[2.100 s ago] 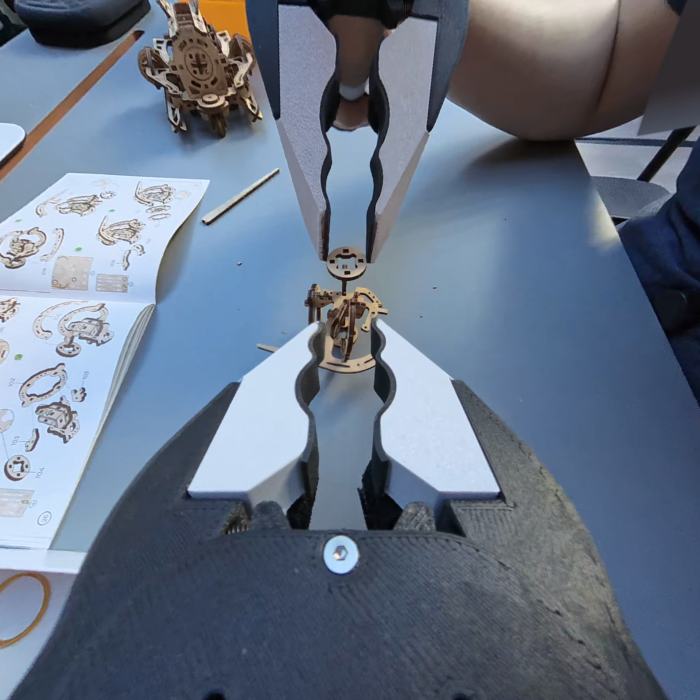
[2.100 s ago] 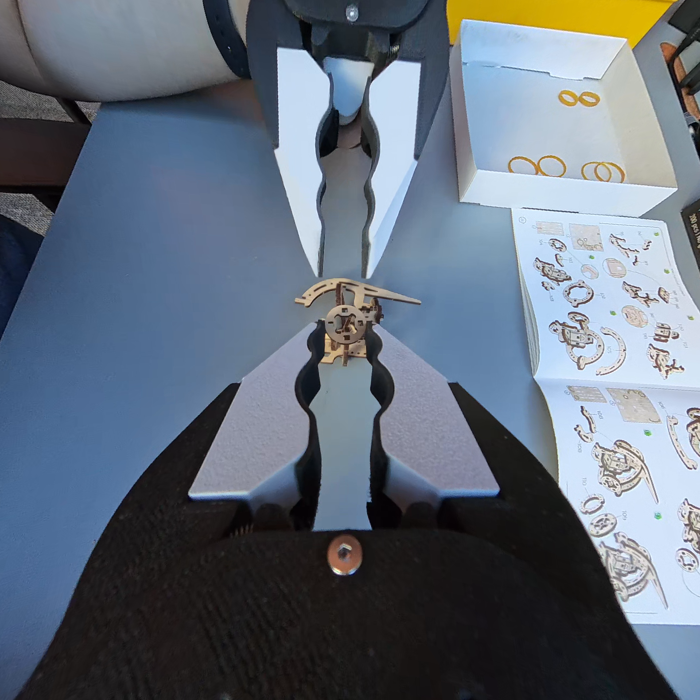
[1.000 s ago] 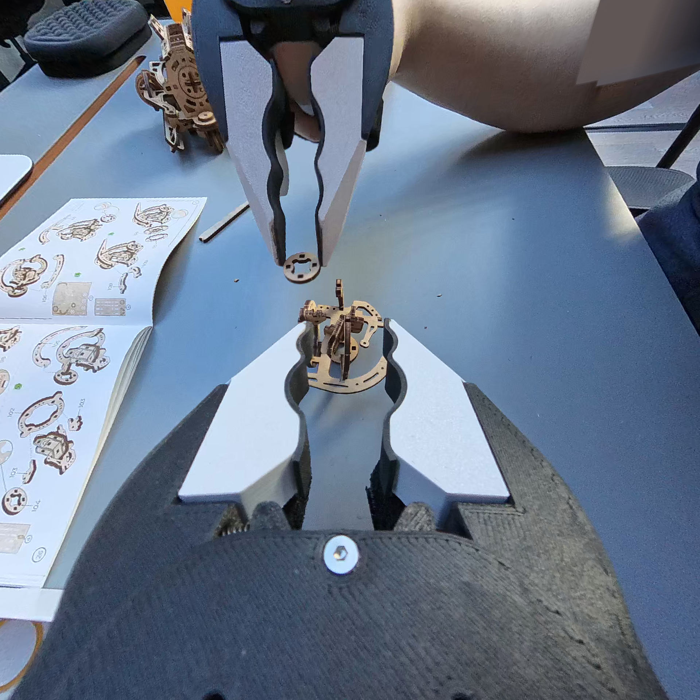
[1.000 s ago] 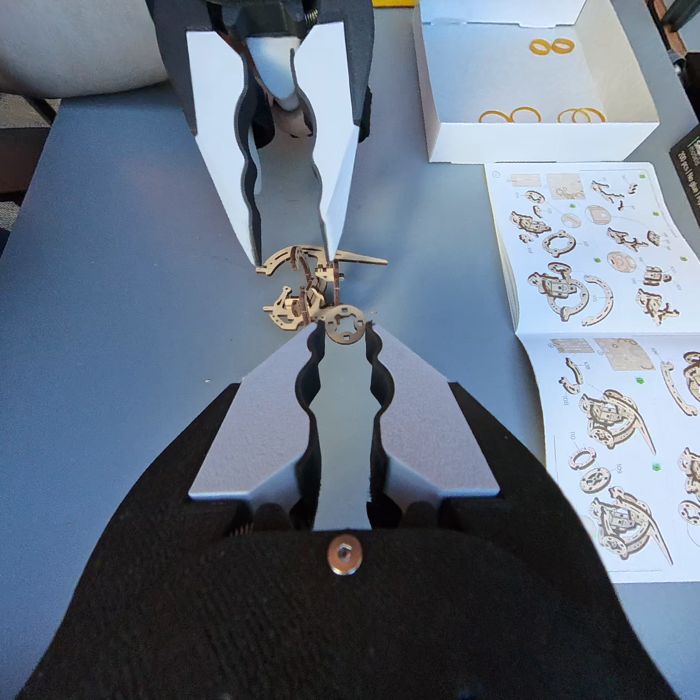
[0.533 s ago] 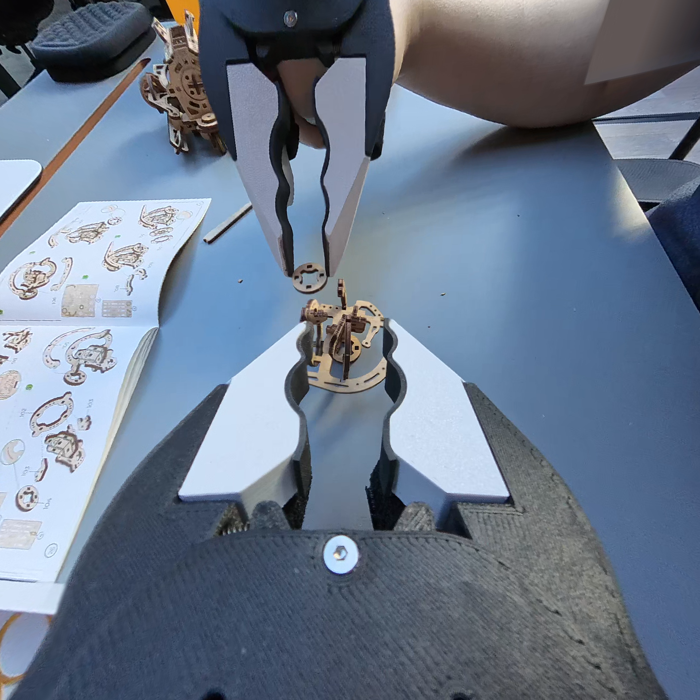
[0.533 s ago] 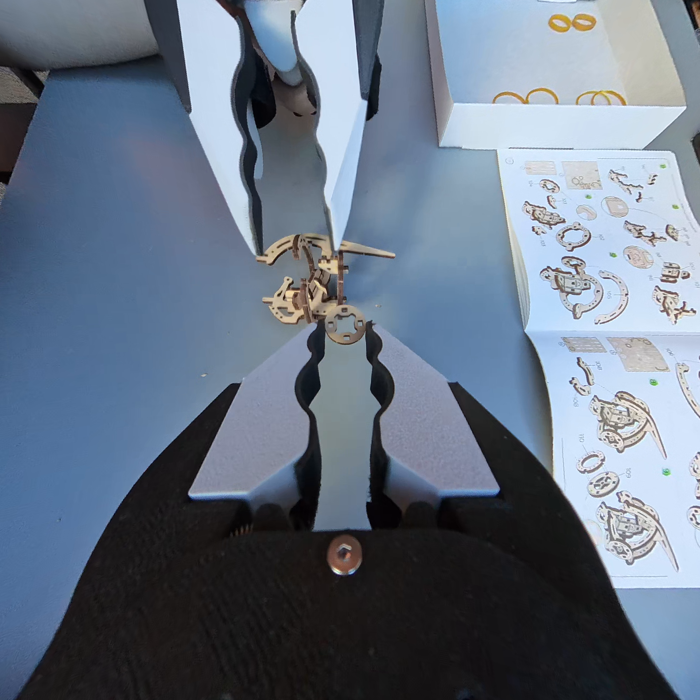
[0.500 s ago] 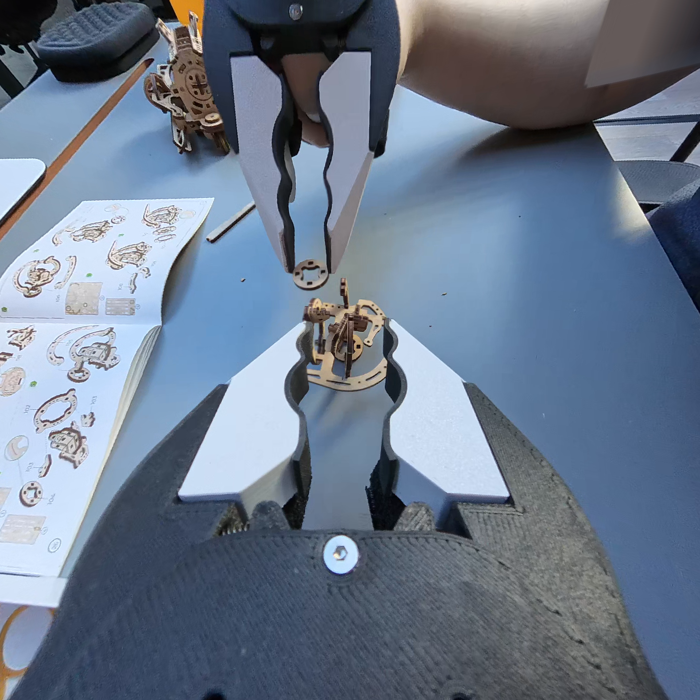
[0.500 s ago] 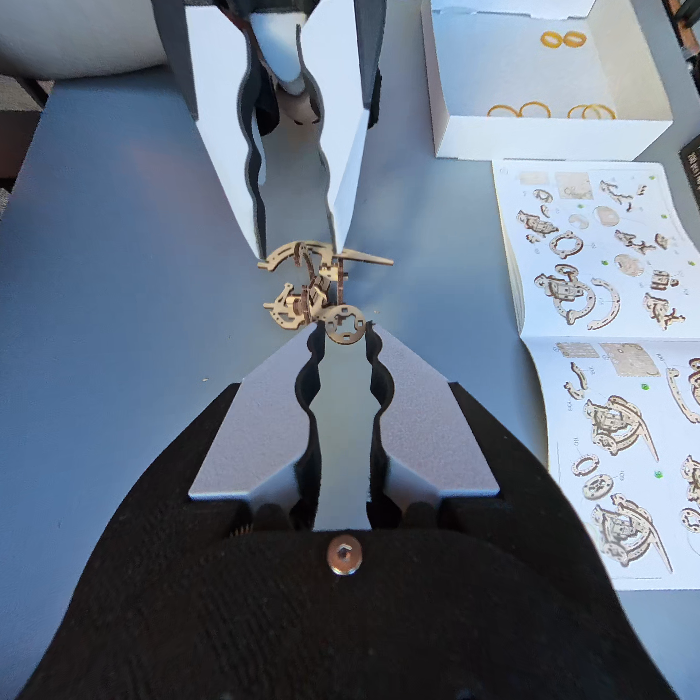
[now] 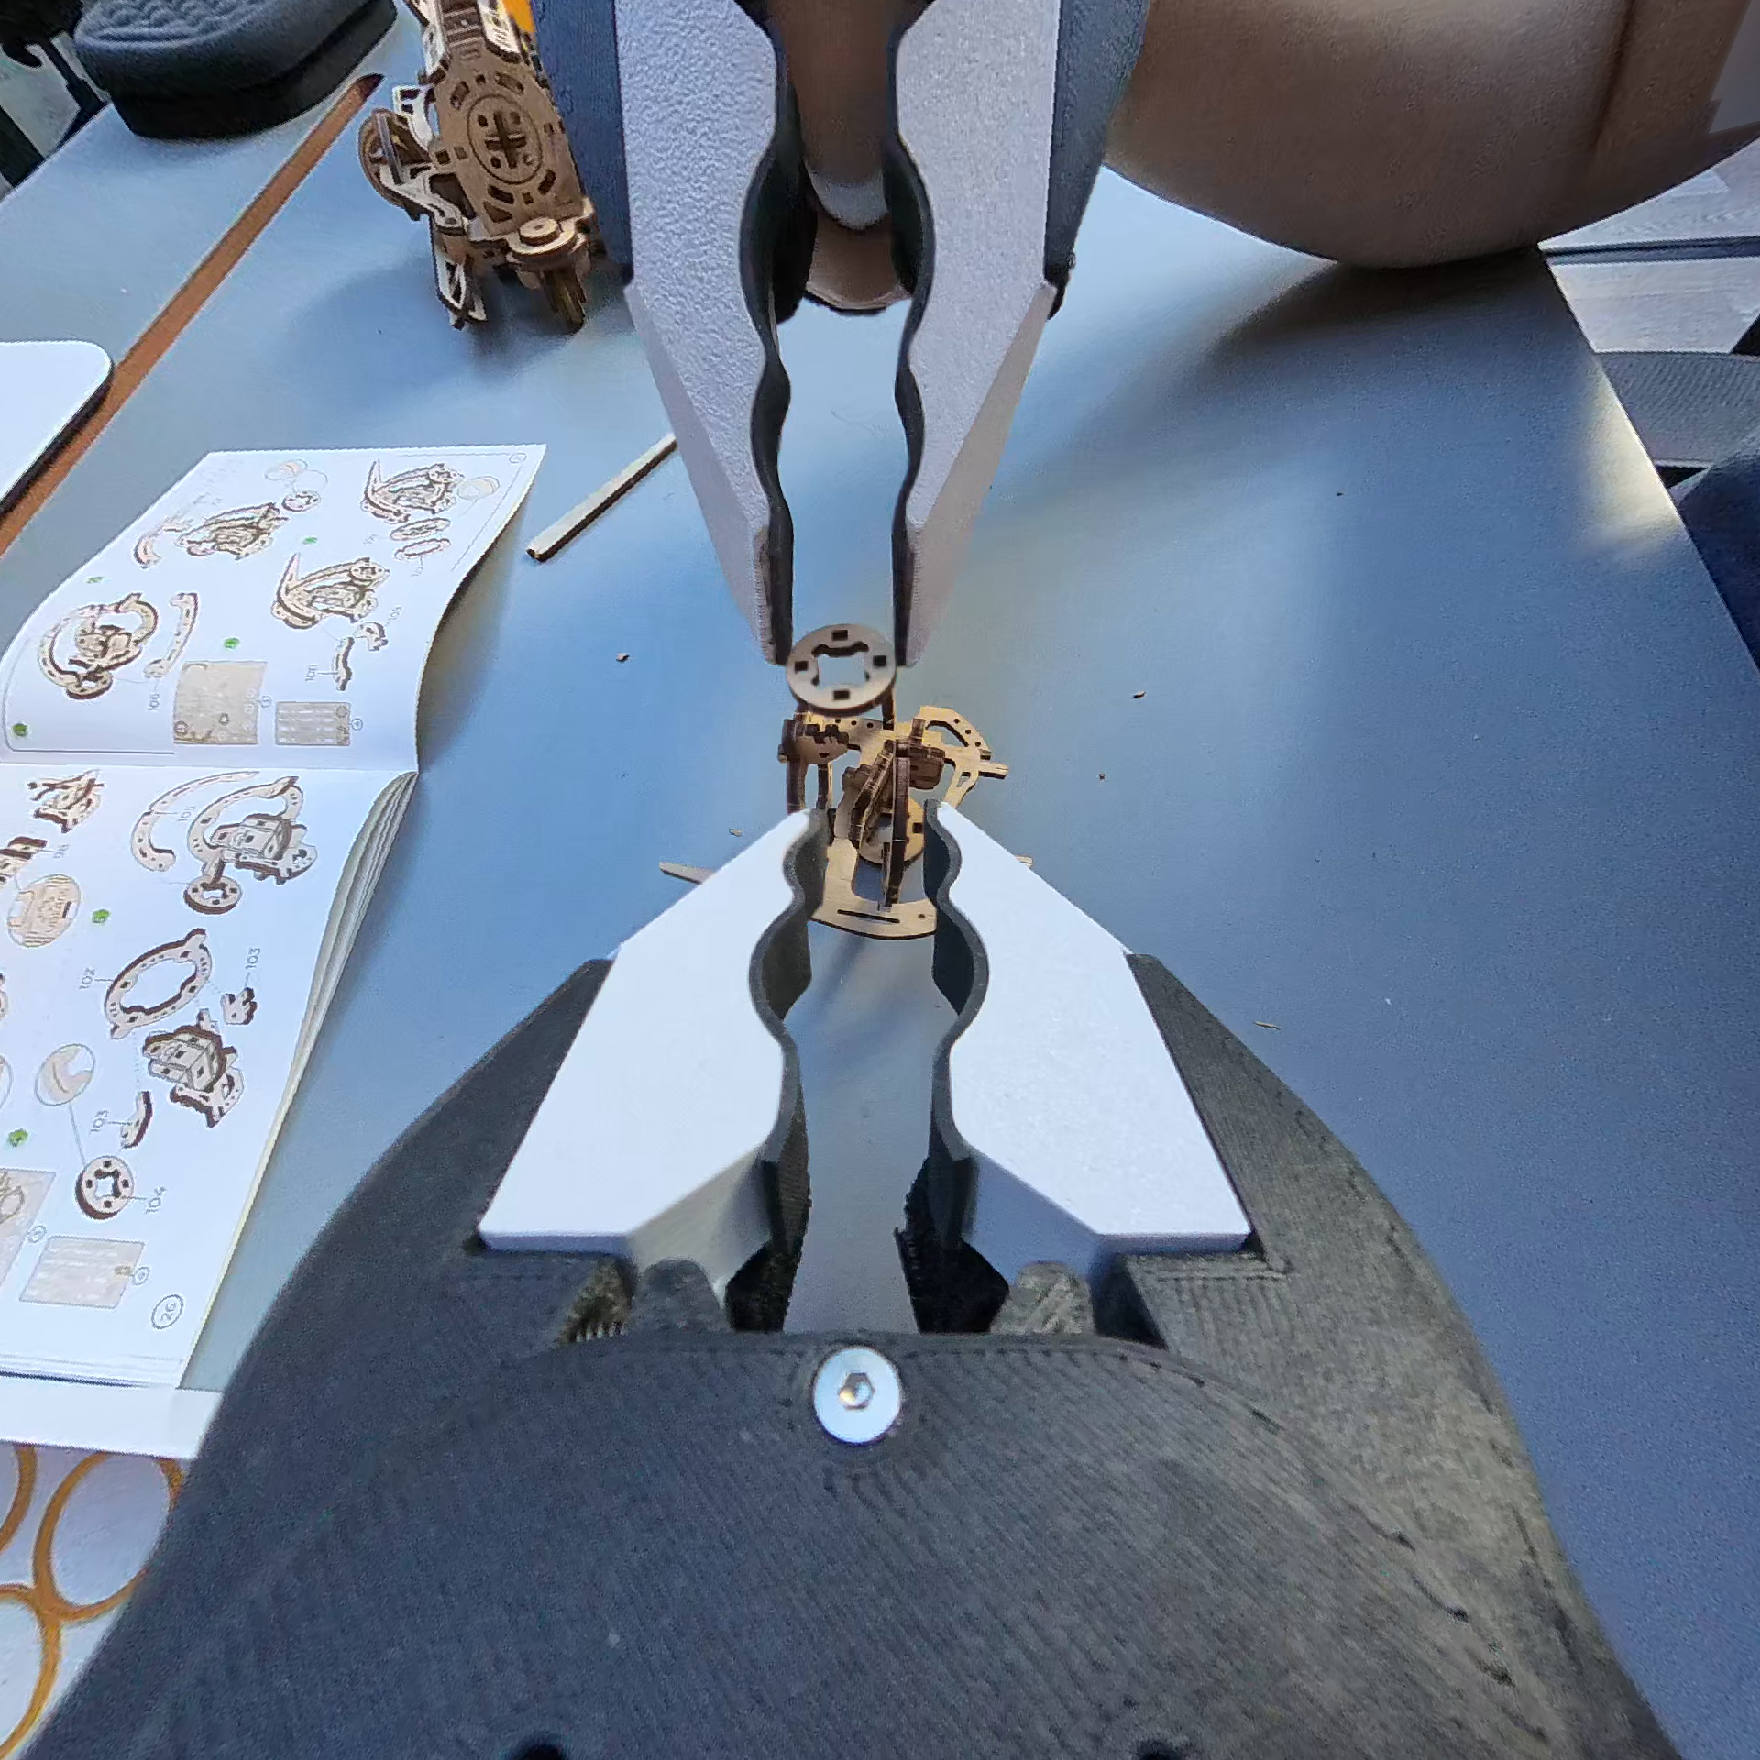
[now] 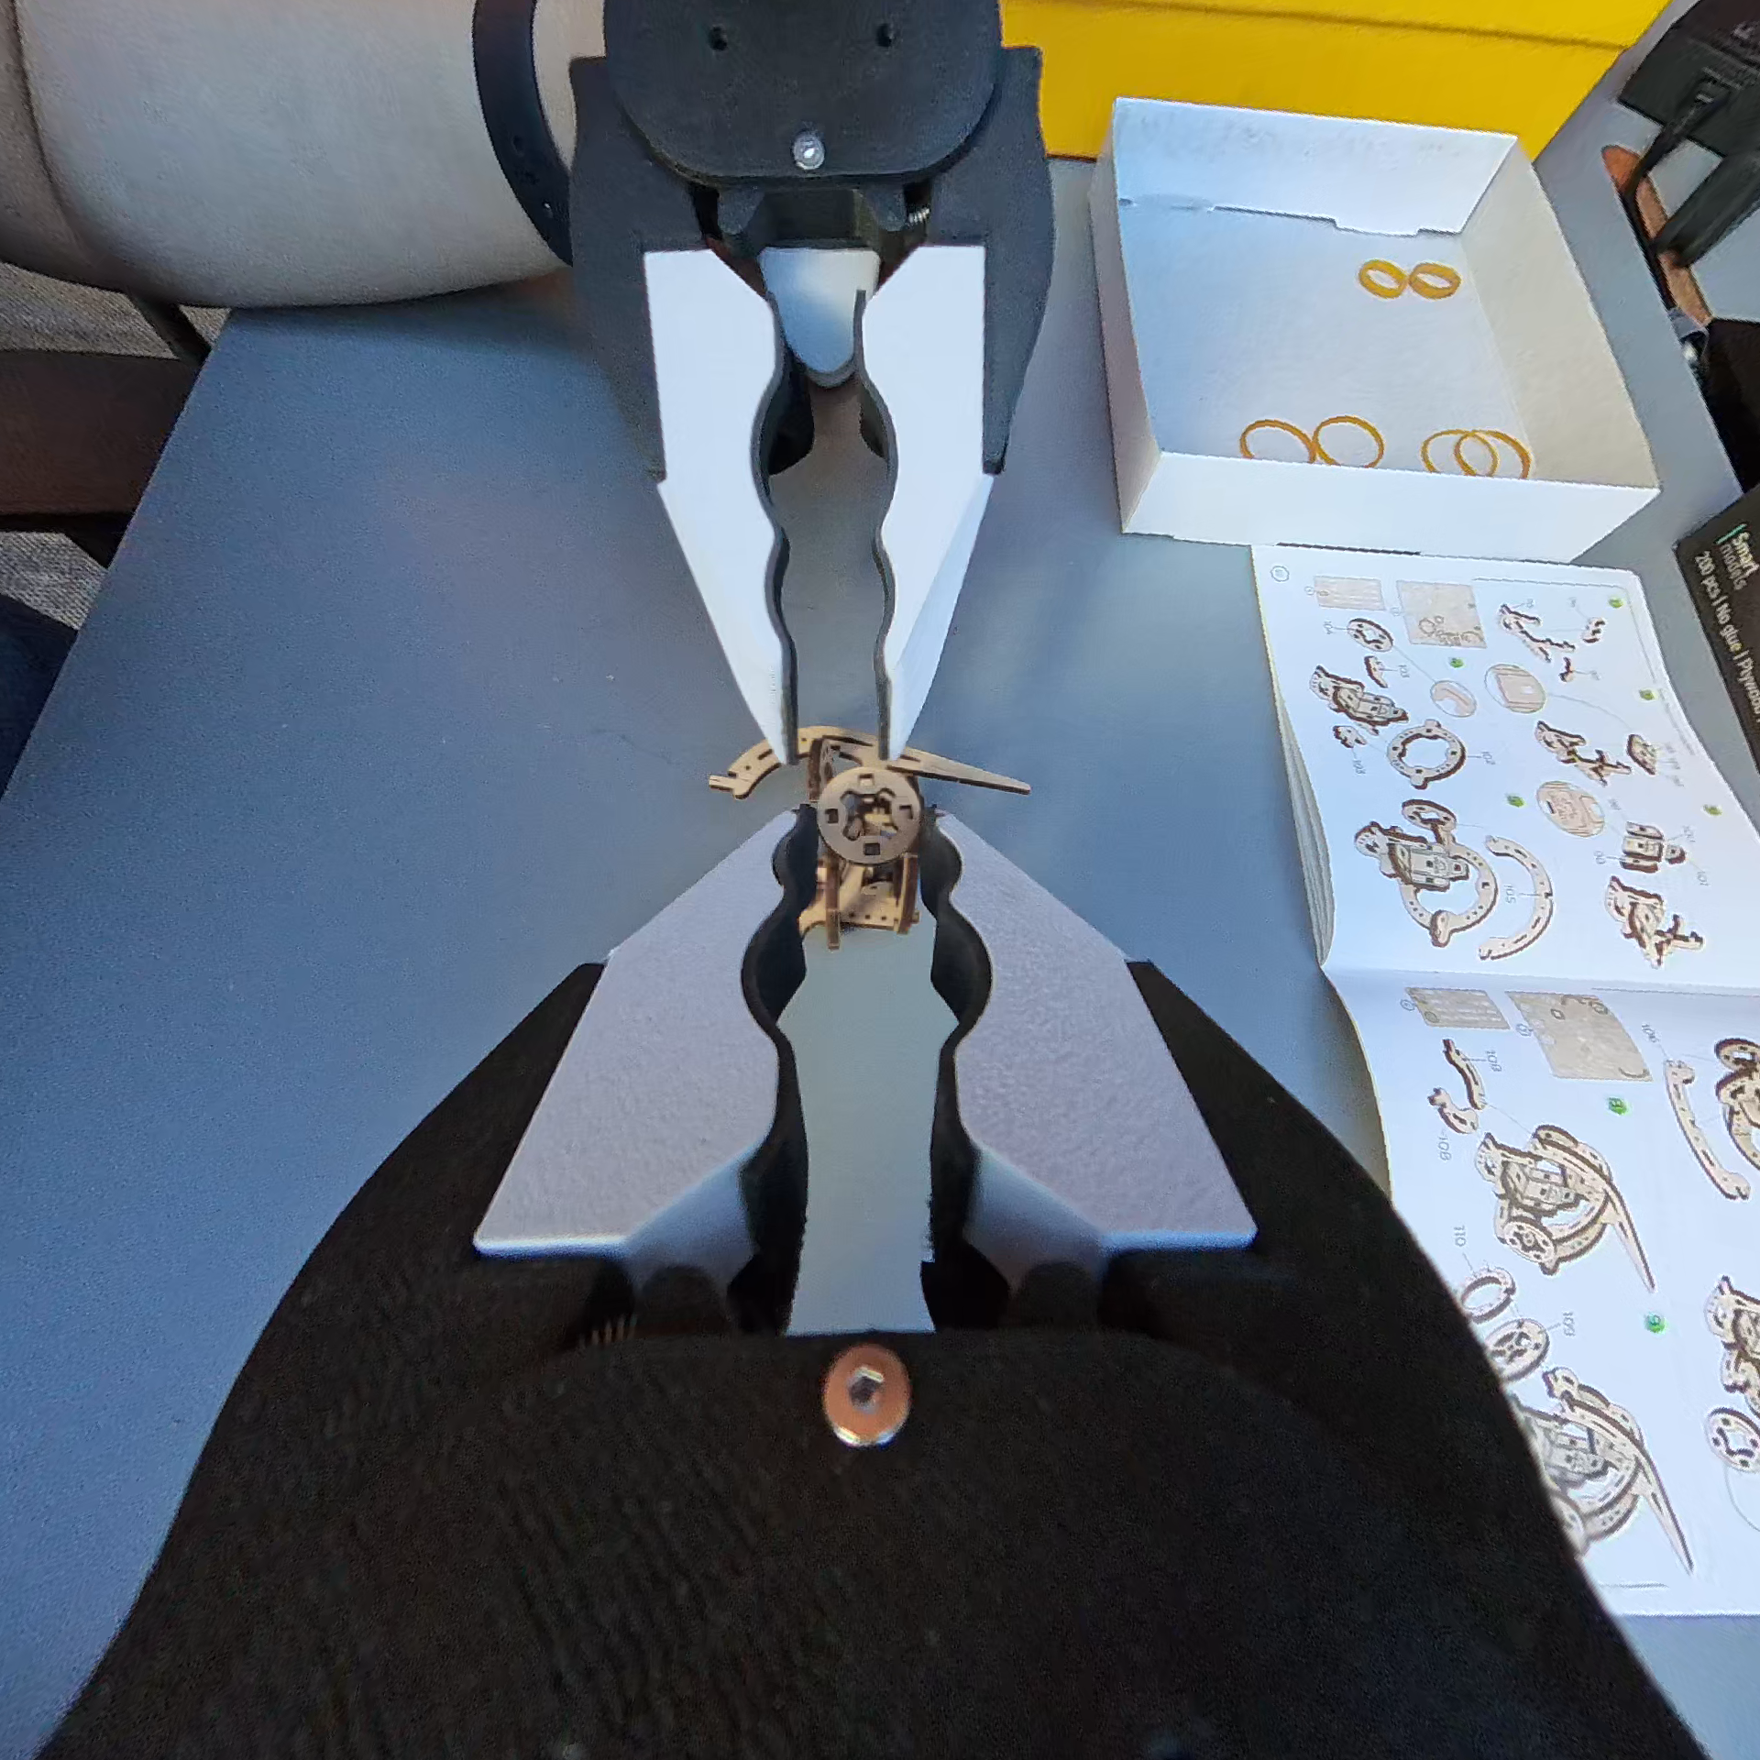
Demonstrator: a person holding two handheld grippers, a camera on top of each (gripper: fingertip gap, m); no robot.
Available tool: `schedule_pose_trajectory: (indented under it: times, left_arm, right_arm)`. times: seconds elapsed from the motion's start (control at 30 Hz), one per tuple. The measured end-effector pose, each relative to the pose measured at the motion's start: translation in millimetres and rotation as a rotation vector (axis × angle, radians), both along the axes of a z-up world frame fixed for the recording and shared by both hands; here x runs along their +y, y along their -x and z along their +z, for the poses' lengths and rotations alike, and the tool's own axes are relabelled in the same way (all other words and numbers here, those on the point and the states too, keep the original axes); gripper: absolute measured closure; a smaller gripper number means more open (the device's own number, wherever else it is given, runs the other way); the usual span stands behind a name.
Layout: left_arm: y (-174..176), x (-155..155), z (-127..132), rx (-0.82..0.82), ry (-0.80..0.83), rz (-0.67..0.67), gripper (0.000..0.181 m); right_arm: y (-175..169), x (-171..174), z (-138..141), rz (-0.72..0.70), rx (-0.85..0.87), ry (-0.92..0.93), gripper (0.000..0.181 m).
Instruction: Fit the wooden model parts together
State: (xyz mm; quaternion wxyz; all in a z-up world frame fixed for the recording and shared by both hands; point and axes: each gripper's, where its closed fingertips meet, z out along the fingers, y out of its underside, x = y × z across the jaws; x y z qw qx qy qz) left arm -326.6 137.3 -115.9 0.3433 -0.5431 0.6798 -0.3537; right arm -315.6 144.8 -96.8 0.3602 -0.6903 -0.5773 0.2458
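Note:
My left gripper [image 9: 871,838] is shut on a small wooden sub-assembly [image 9: 886,819] with a curved base and holds it just above the grey table [image 9: 1333,762]. My right gripper [image 9: 840,652] comes in from the far side, shut on a round wooden ring [image 9: 843,671] with a notched centre hole. The ring sits right against the top end of the sub-assembly; I cannot tell if it is seated. In the right wrist view the ring [image 10: 867,814] is between my right gripper's [image 10: 867,833] tips, in front of the sub-assembly [image 10: 862,900]. The left gripper [image 10: 838,752] faces it.
An open instruction booklet [image 9: 190,762] lies left of the left gripper and also shows in the right wrist view [image 10: 1524,857]. A finished wooden model [image 9: 495,162] and a thin stick [image 9: 600,500] lie beyond. A white box [image 10: 1190,495] holds several rubber bands [image 10: 1314,440]. The tips of both grippers are at nearly the same place.
The right gripper has moved the ring from left of the sub-assembly back in line with it and up against its top. The left gripper has turned the sub-assembly slightly.

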Motion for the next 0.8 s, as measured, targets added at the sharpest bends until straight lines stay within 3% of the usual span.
schedule_pose_trajectory:
  times: [0.43,0.67,0.8]
  left_arm:
    - [9.8,4.6,4.8,-0.001,-0.017,0.000,0.174]
    - [12.3,10.4,19.0,-0.088,0.048,0.018,0.151]
    - [9.2,12.6,5.7,-0.061,0.067,0.020,0.148]
  right_arm:
    - [-5.3,-1.7,1.0,-0.002,-0.016,0.014,0.161]
    - [-7.5,-1.0,1.6,-0.007,-0.020,0.013,0.161]
    - [-7.9,-0.7,0.5,-0.007,-0.019,0.014,0.161]
